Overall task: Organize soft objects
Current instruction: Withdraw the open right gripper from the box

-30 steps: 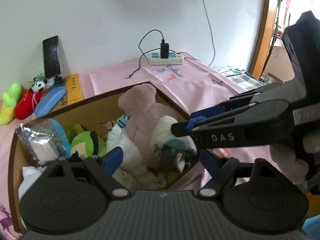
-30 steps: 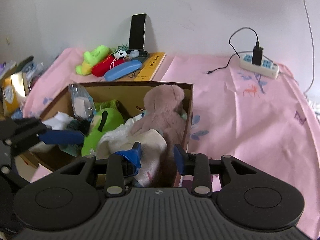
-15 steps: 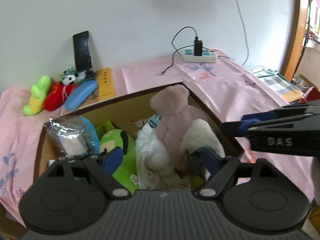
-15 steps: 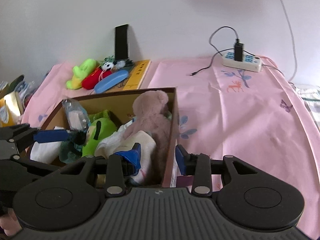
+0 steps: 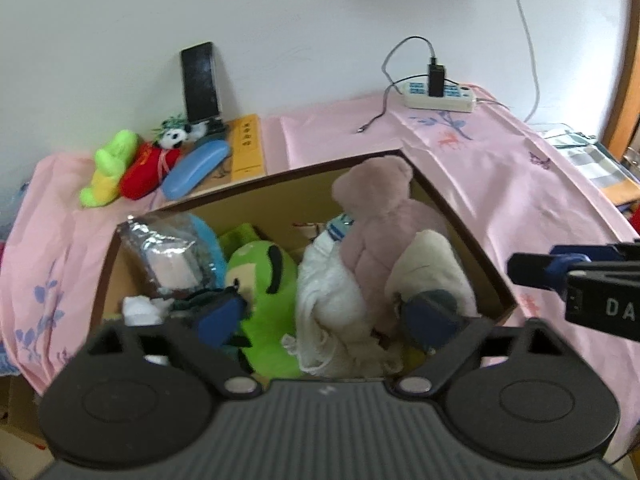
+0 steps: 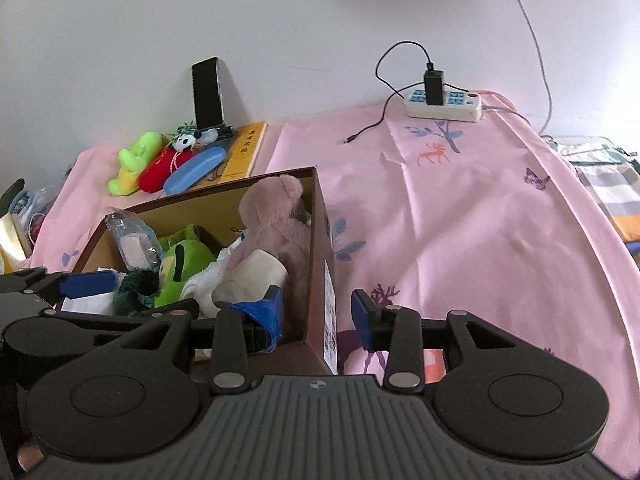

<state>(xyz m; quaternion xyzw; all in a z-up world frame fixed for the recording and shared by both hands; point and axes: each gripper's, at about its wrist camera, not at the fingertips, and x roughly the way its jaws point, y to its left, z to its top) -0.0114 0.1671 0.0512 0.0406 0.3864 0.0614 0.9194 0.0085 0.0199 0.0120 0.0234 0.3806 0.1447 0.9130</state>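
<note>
A: Left hand-held gripper (image 5: 326,322)?
B: Black ribbed housing, round side discs, silver pivot screws, blue finger pads.
A: Right hand-held gripper (image 6: 316,314)?
B: Same build; white letters "DA" on its side.

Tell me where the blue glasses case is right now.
The blue glasses case lies outside the cardboard box, toward the wall, between the red plush toy and the yellow book.

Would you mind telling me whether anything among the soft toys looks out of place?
Yes: a crinkly plastic-wrapped packet sits in the cardboard box among the plush toys, and three plush toys lie outside the box by the wall.
</note>
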